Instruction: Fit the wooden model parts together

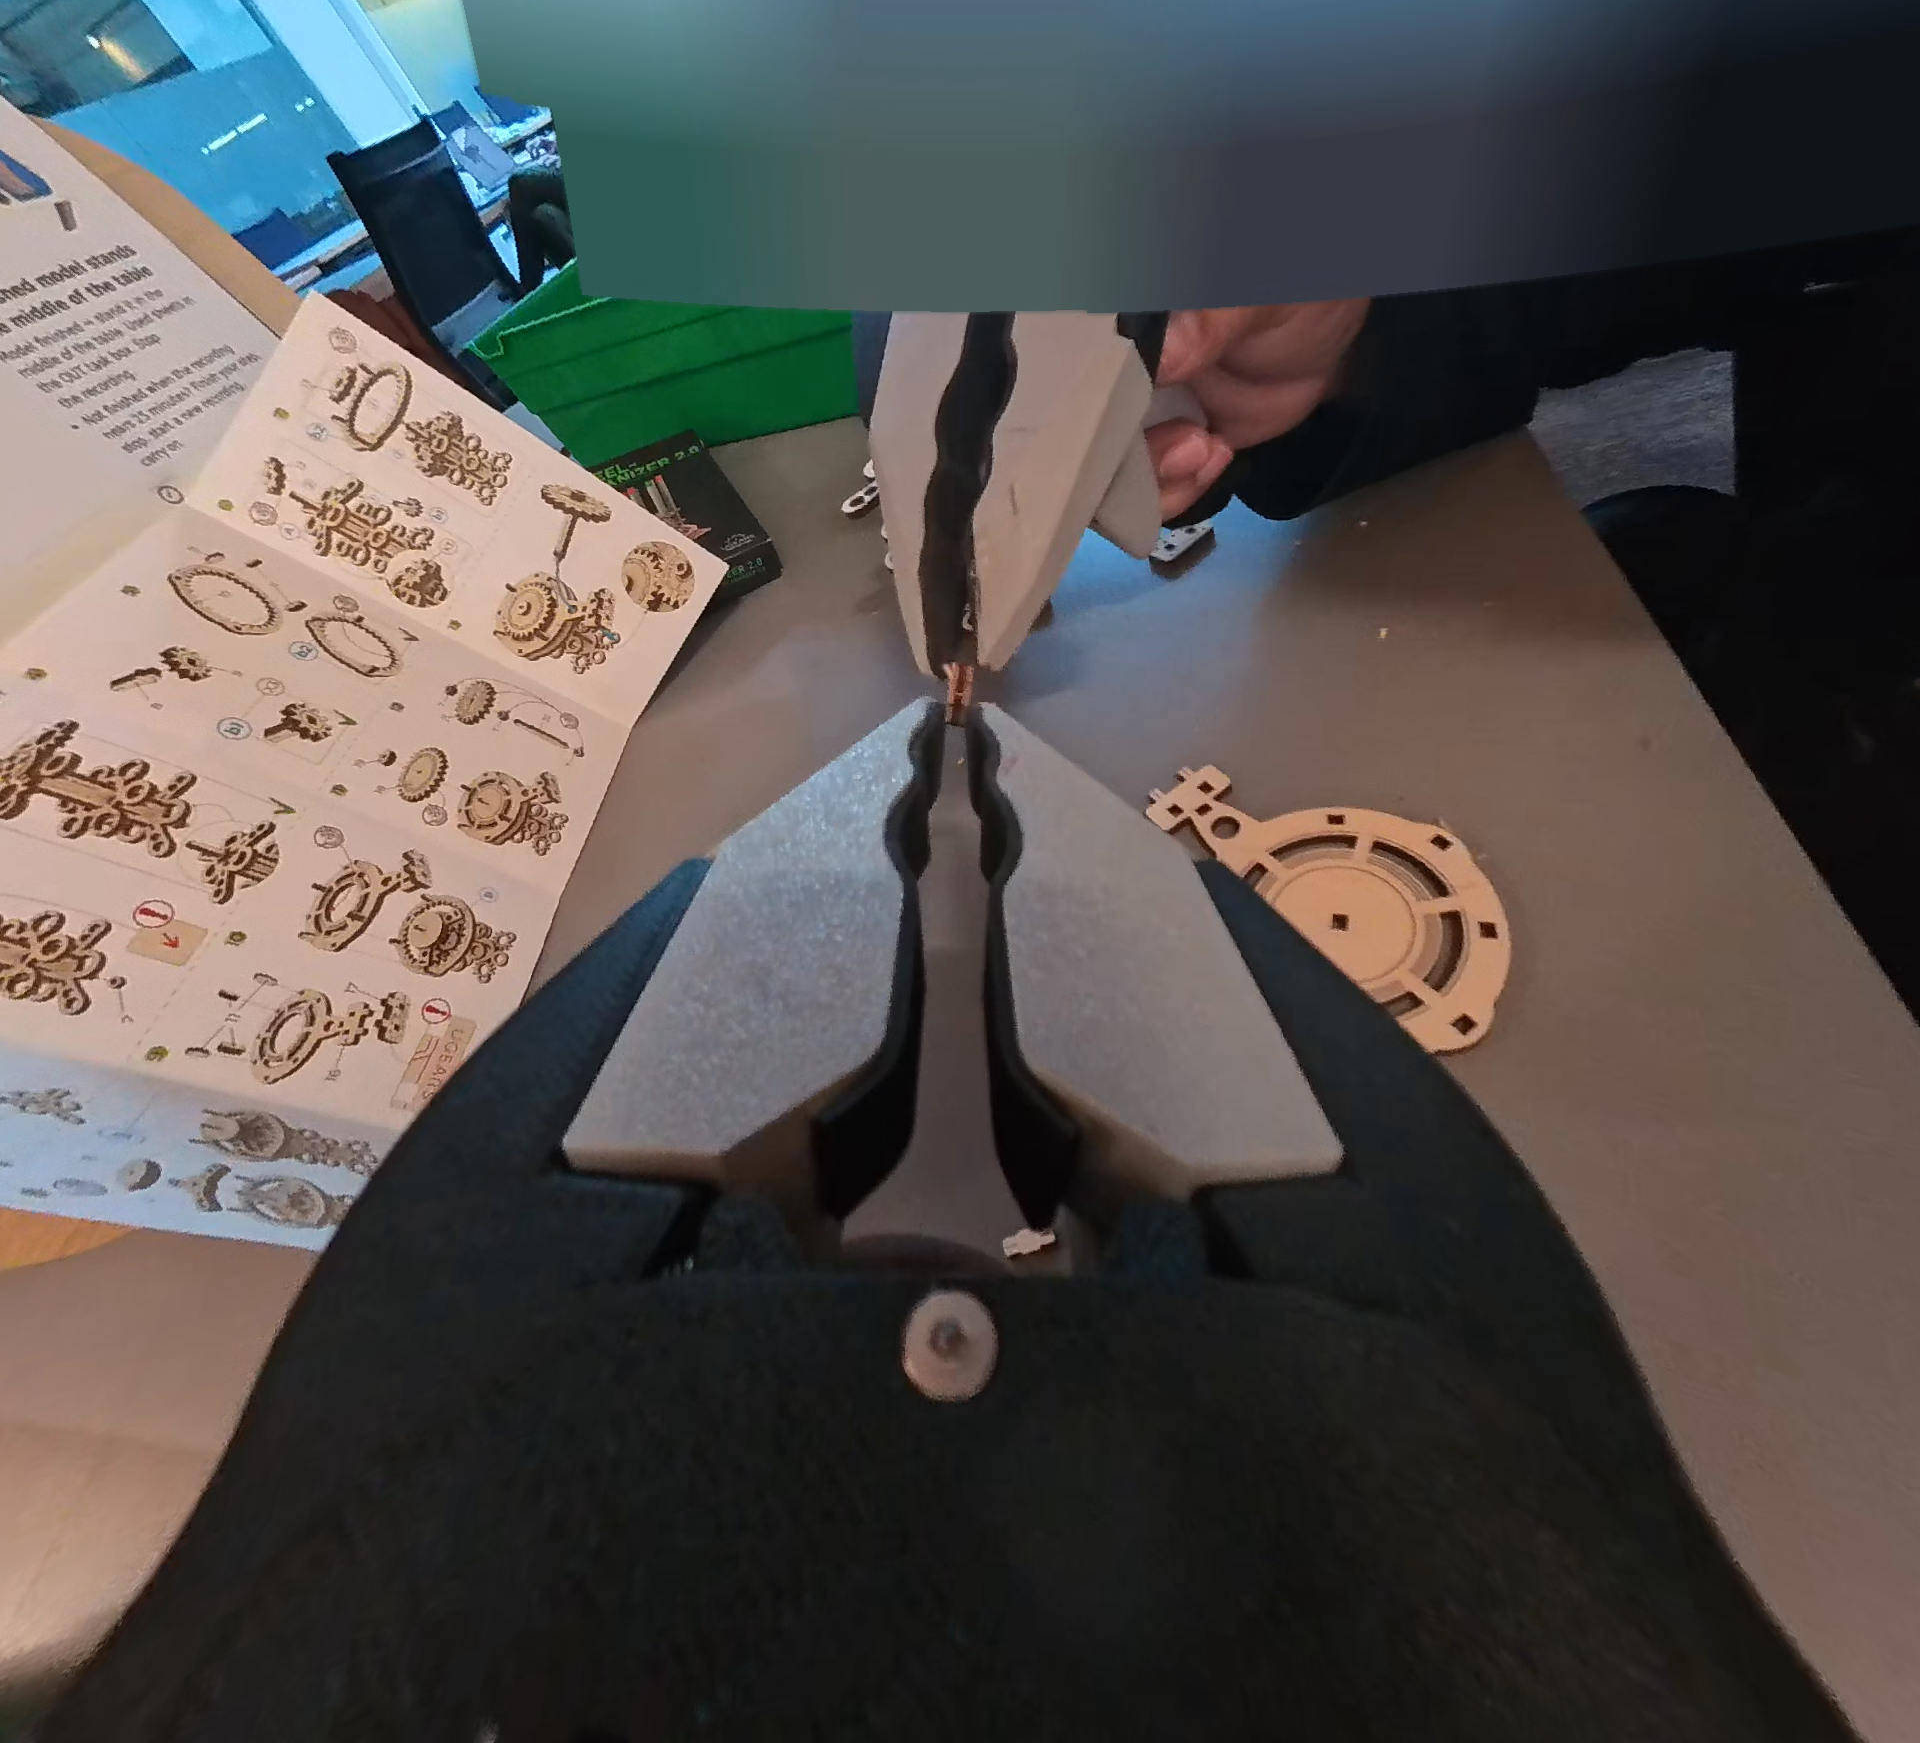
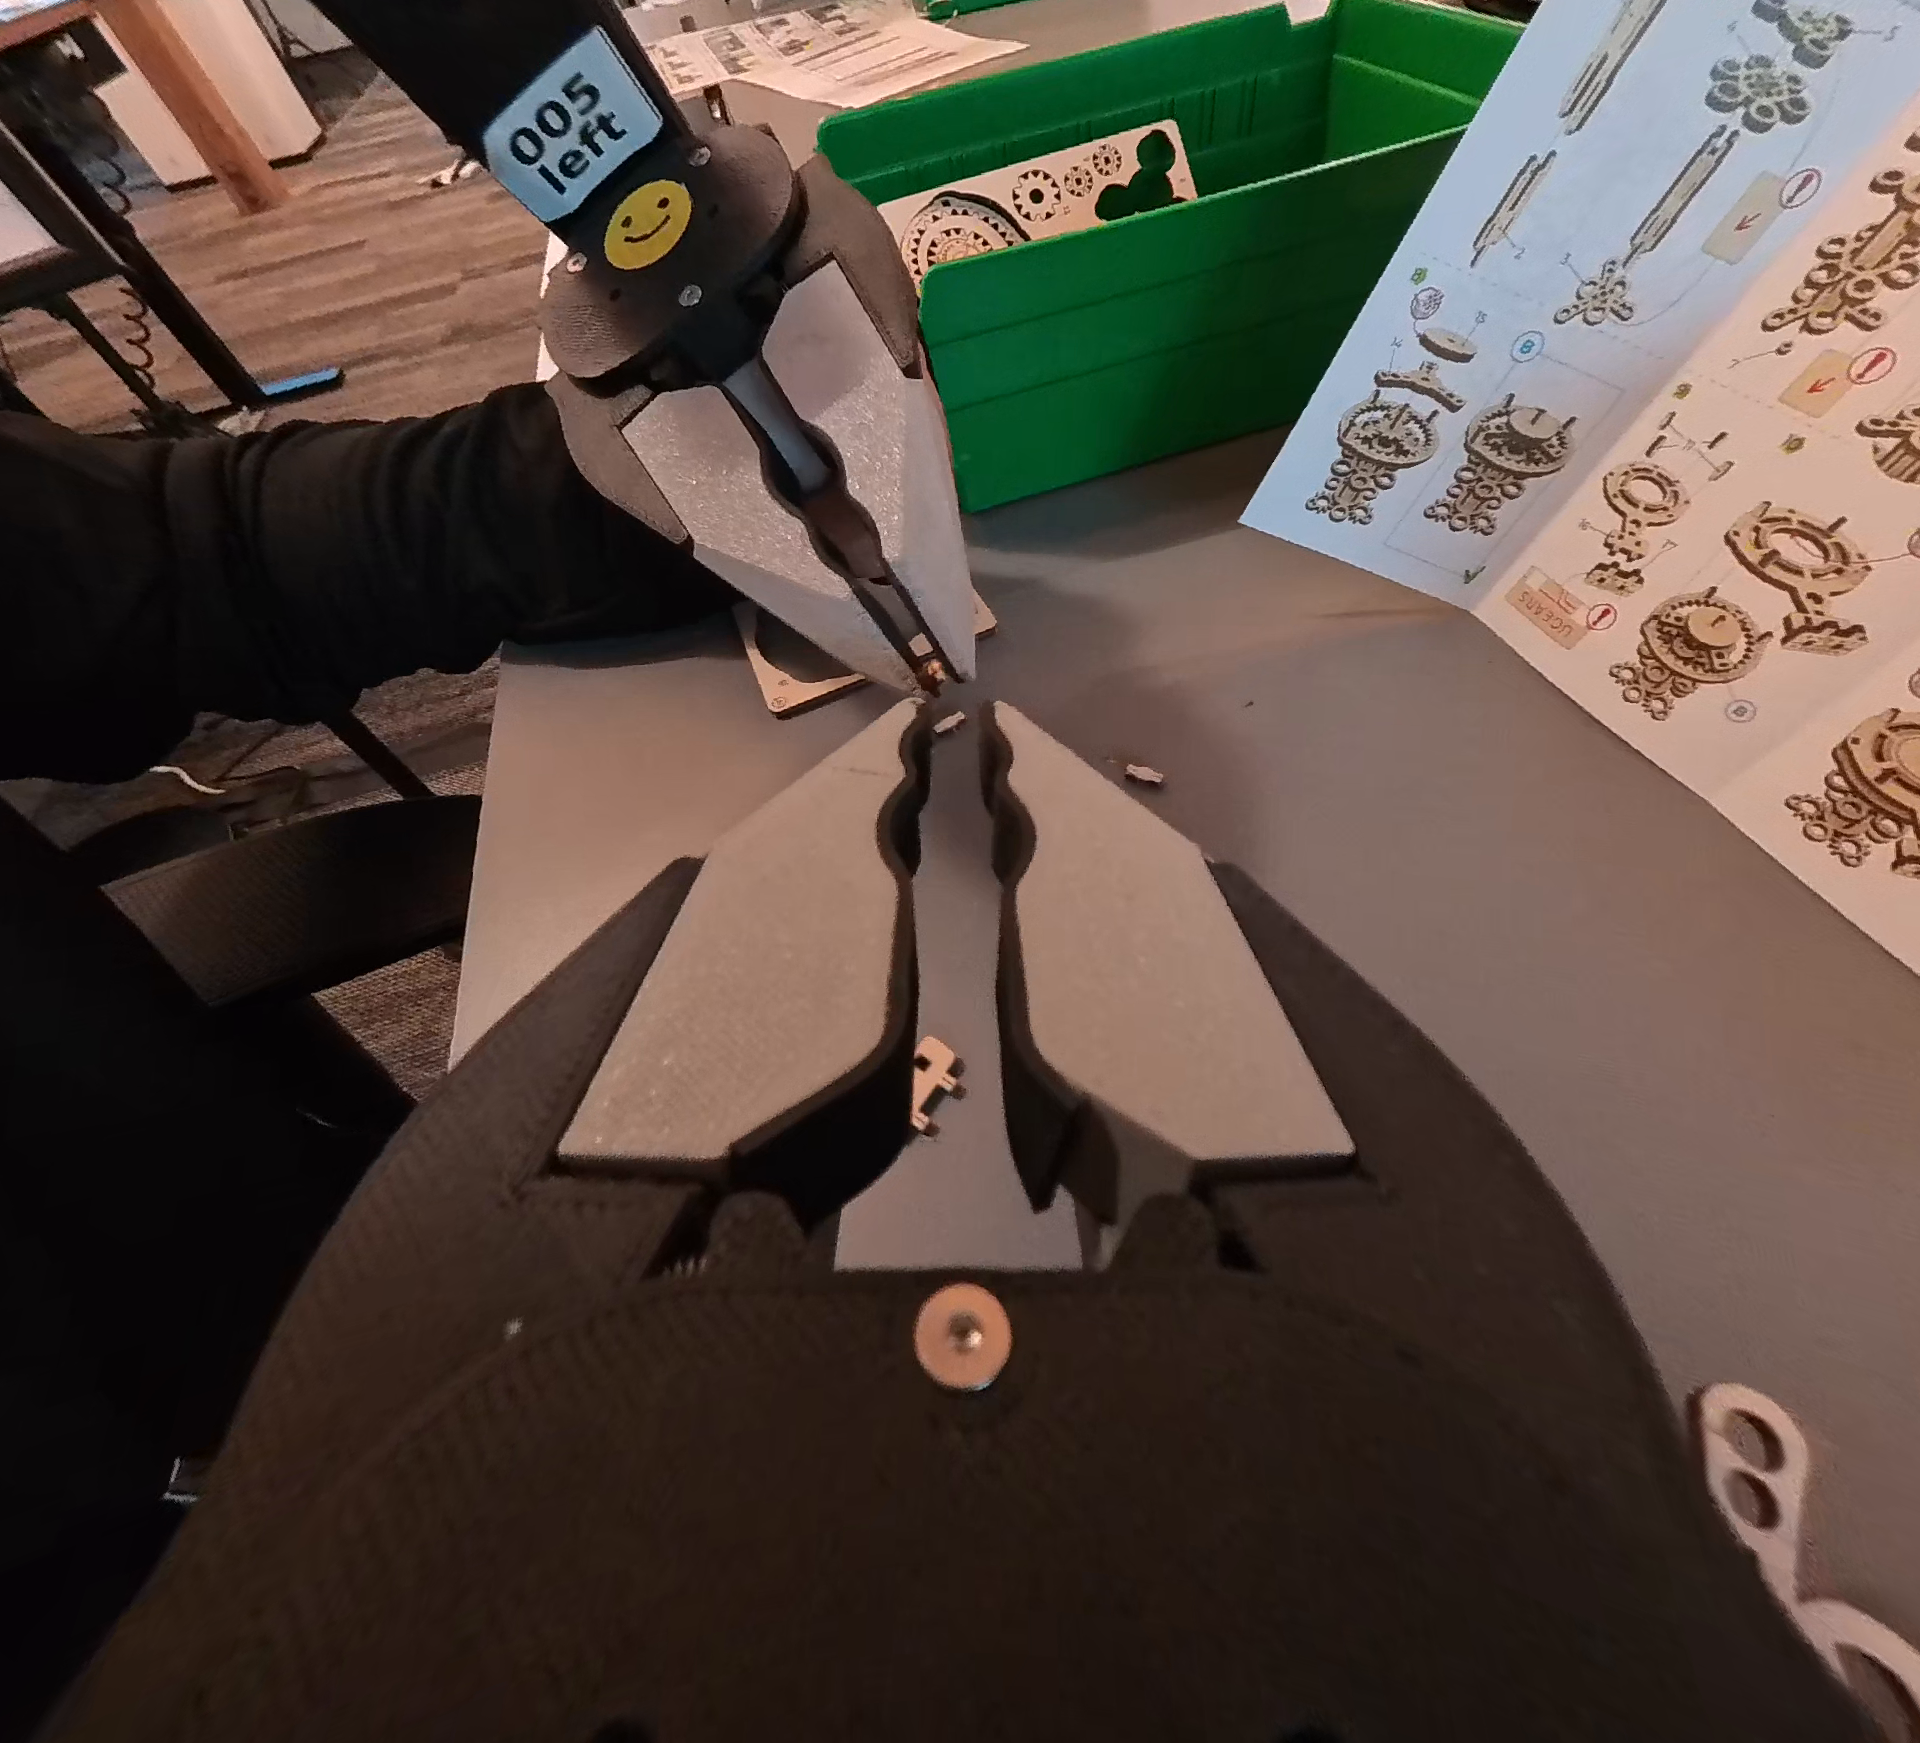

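Tips of my two grippers meet nose to nose above the grey table [image 1: 1299, 654]. My left gripper [image 1: 957, 719] points forward and slightly down, its fingers nearly together and pinching a tiny wooden piece [image 1: 958, 687] at the very tip. From the right wrist view that same left gripper [image 2: 932, 673] slants down steeply from the upper left, held on a black-sleeved arm [image 2: 312, 550] that crosses in from the left. My right gripper [image 2: 957, 719] has its fingers a little apart, with a small wooden bit [image 2: 948, 723] lying between the tips; I cannot tell whether they grip it. A round wooden base part [image 1: 1361, 924] lies flat to the right, apart from both tools. The folded instruction sheet [image 1: 312, 706] lies on the table's left side.
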Available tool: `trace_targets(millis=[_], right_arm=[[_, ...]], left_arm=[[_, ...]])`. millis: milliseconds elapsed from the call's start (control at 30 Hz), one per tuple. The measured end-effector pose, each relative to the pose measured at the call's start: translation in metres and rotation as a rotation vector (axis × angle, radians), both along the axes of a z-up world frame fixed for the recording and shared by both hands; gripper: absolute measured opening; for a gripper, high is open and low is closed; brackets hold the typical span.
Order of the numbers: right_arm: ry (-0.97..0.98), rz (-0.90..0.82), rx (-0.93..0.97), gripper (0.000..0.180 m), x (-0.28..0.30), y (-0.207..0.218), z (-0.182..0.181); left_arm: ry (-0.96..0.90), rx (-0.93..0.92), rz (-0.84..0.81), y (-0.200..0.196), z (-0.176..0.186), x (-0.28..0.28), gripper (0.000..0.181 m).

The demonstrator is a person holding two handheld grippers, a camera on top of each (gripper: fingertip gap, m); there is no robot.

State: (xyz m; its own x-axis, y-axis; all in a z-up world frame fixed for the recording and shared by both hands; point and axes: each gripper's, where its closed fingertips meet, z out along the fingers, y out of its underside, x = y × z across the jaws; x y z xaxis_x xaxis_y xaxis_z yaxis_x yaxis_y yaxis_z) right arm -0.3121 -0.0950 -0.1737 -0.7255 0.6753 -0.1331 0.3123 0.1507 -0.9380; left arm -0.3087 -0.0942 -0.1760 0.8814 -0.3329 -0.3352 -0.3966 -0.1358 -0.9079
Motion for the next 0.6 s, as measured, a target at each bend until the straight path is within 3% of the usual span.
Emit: trace_targets(millis=[600], right_arm=[[0.05,0.033,0.039,0.001,0.0047,-0.0051,0.0018]], left_arm=[[-0.037,-0.021,-0.031,-0.0009,-0.0004,0.0066,0.0]])
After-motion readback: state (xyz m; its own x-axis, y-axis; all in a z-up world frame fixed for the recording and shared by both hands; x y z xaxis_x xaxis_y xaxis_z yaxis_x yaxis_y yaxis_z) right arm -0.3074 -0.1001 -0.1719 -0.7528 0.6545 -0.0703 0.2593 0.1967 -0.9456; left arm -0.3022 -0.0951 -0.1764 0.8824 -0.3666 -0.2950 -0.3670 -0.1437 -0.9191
